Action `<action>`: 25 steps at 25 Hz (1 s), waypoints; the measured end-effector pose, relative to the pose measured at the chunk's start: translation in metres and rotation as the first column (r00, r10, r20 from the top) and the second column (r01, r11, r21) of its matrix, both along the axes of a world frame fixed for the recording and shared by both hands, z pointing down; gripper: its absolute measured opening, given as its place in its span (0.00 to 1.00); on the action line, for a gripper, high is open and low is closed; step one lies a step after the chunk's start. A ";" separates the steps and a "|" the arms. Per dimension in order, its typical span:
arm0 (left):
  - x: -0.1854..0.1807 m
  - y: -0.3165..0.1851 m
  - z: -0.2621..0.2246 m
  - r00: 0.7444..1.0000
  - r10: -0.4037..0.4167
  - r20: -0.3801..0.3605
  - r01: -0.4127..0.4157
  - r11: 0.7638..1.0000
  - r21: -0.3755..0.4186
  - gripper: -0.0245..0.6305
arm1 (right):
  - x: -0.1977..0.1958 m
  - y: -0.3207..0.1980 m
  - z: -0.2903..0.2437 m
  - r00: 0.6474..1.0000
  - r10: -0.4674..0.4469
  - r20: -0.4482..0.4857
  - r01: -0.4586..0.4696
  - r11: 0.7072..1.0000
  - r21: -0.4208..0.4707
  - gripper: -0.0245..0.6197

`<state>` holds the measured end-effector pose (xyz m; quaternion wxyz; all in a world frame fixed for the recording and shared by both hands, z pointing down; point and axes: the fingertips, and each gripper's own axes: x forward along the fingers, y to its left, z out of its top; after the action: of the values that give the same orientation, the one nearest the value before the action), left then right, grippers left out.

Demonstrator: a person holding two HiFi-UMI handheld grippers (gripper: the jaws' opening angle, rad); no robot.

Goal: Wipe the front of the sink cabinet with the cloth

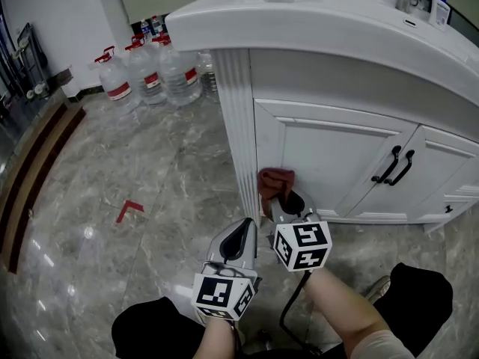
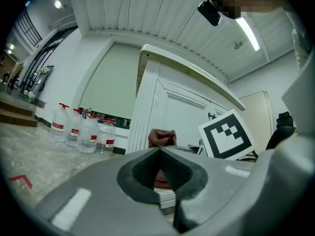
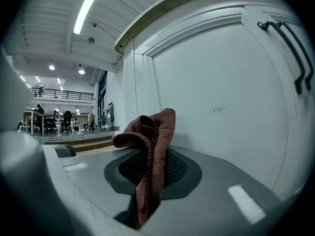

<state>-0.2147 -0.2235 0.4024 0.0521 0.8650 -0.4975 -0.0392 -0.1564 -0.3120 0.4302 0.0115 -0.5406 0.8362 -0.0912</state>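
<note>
Item, cloth (image 3: 150, 132): rust-red and bunched, pinched in the closed fingers of my right gripper (image 1: 288, 200), with a fold standing above the tips. Position: low at the left edge of the sink cabinet (image 1: 337, 81) front, by the foot of the fluted corner post (image 1: 241, 126) and the lower left corner of the left door (image 1: 322, 163). I cannot tell whether the fabric actually touches the paint. Item, left gripper (image 1: 241, 238): fingers shut together with nothing between them, held just behind and left of the right one, idle. Item, black door handles (image 1: 395, 164): where the two doors meet, well apart from the cloth. Item, water bottles (image 1: 150, 73): on the floor (image 1: 112, 200) beyond the cabinet's left side, not involved. Handling note, my judgement: I should press the loose fold flat to the panel so that fabric, not hard fingertips, meets the paint. I should sweep in overlapping passes from this corner toward the handles and work into the post's grooves and the door's recessed moulding, holding the pinch firm so the cloth cannot slip.
</note>
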 end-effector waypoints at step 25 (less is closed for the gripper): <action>0.112 -0.002 0.012 0.990 0.141 -0.028 -0.141 0.990 -0.009 0.04 | 0.219 0.047 0.001 0.935 0.345 -0.086 -0.350 0.935 -0.050 0.16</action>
<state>-0.1030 -0.2251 0.4139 0.0661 0.8971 -0.4345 -0.0443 0.0627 -0.2654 0.4316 -0.0215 -0.6832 0.7238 -0.0941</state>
